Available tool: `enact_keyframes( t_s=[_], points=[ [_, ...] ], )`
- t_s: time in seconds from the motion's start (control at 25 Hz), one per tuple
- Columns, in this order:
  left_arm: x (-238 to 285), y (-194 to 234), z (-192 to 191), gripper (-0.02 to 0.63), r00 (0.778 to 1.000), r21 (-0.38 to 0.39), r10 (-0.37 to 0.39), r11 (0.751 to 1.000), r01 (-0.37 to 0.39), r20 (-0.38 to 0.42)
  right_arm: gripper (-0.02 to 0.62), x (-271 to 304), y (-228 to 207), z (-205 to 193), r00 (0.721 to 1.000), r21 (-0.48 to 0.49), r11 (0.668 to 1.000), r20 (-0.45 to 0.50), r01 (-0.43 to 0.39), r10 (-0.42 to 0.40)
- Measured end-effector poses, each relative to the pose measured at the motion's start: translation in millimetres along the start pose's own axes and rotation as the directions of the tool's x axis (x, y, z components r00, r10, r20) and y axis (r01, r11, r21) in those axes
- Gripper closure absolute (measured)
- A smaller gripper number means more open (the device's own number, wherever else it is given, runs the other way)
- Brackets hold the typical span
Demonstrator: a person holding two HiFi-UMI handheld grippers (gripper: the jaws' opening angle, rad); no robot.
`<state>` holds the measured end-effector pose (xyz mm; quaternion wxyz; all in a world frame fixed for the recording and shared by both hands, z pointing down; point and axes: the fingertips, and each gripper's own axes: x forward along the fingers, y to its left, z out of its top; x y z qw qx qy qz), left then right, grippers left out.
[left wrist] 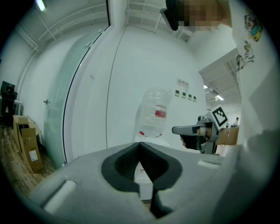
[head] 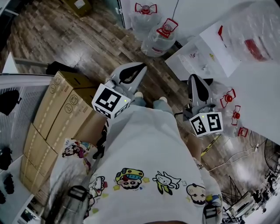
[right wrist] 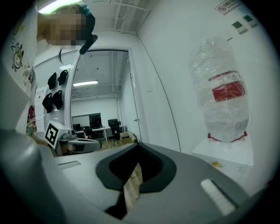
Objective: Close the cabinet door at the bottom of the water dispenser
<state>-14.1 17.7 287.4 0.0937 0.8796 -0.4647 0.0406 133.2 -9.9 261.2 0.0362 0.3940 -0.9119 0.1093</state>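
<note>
Now, left gripper (left wrist: 140, 144) & right gripper (right wrist: 139, 145) both have fingers shut tight w/ nothing btwn, held level at chest facing the water dispenser (head: 205, 61), prob. since pushing needs no grip; its bottom cabinet door isn't in view, so open/closed unknown.

Dark brown wood-plank floor (head: 65, 35) running across the room, long brown cardboard boxes (head: 57, 113) lying side by side at the left, smooth white curved wall (left wrist: 144, 65) rising beside a frosted glass panel (left wrist: 70, 100), long ceiling strip light (right wrist: 57, 5) glowing, far office desks (right wrist: 94, 128) showing through a doorway
</note>
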Motion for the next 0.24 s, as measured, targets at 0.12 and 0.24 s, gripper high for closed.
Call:
enact_keyframes(
  t_s=[0.12,0.24],
  points=[
    [2.9,0.2,0.4,0.607,1.000,0.001,-0.016,1.000,0.016,-0.002,0.586,2.3,-0.4,3.2,1.000,-0.011,1.000,0.003,-0.002,0.002],
    [6.6,0.1,0.7,0.607,0.999,0.004,-0.038,0.999,0.038,0.001,0.586,4.8,-1.1,6.7,1.000,-0.024,1.000,0.008,-0.003,0.003]
  ],
)
